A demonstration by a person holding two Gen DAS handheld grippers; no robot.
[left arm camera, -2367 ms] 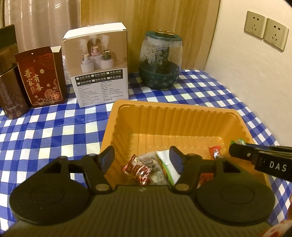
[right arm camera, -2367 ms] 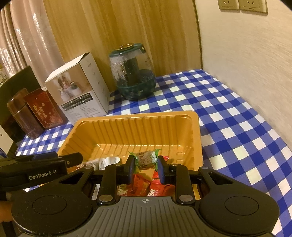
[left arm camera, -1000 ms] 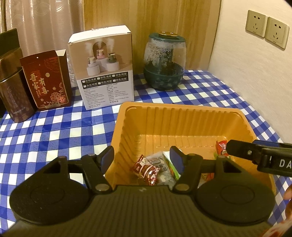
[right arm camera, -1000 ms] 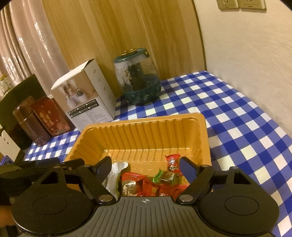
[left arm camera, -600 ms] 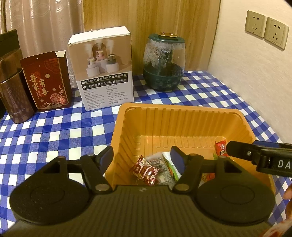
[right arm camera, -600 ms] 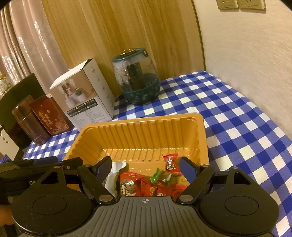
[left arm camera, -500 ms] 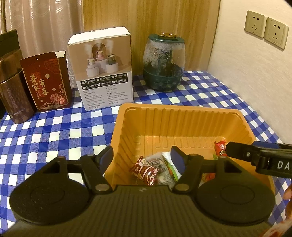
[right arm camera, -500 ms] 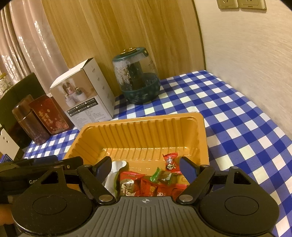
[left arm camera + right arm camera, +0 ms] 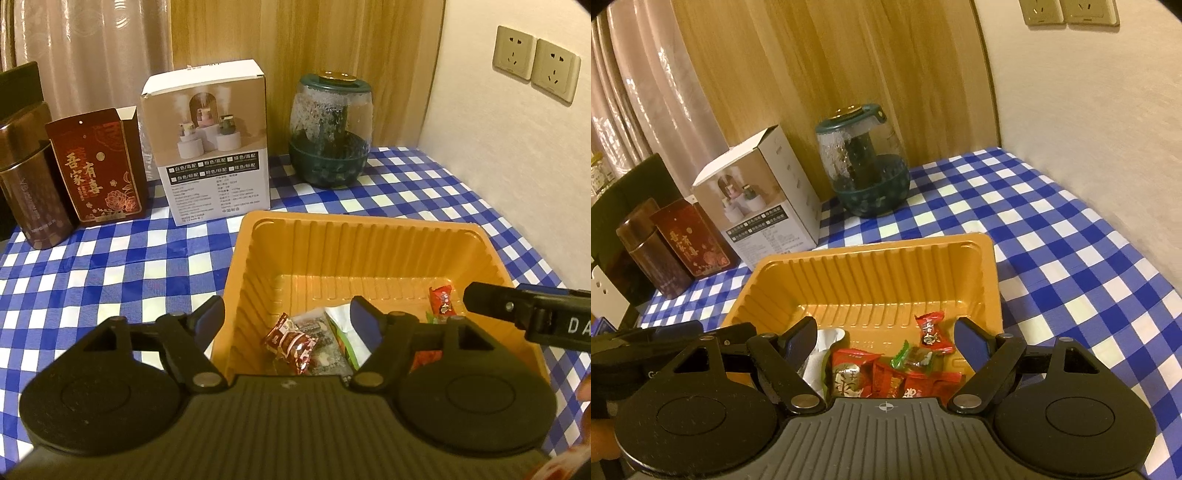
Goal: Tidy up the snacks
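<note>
Snacks: the wrapped candies (image 9: 897, 373) lie in the near end of the orange tray (image 9: 362, 236), on the checked cloth (image 9: 110, 266).
Left gripper (image 9: 288, 323): opening, nothing between the jaws; a red-brown candy (image 9: 290, 341) lies just below and ahead of it.
Right gripper (image 9: 886, 341): wide open, empty, over the red pile.
Nearer hand: each has candy directly under it; the long axes are mixed.

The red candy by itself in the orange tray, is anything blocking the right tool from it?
Nothing visible blocks it. The red candy lies alone on the orange tray's floor, just ahead of the open right tool, with clear space above it.
</note>
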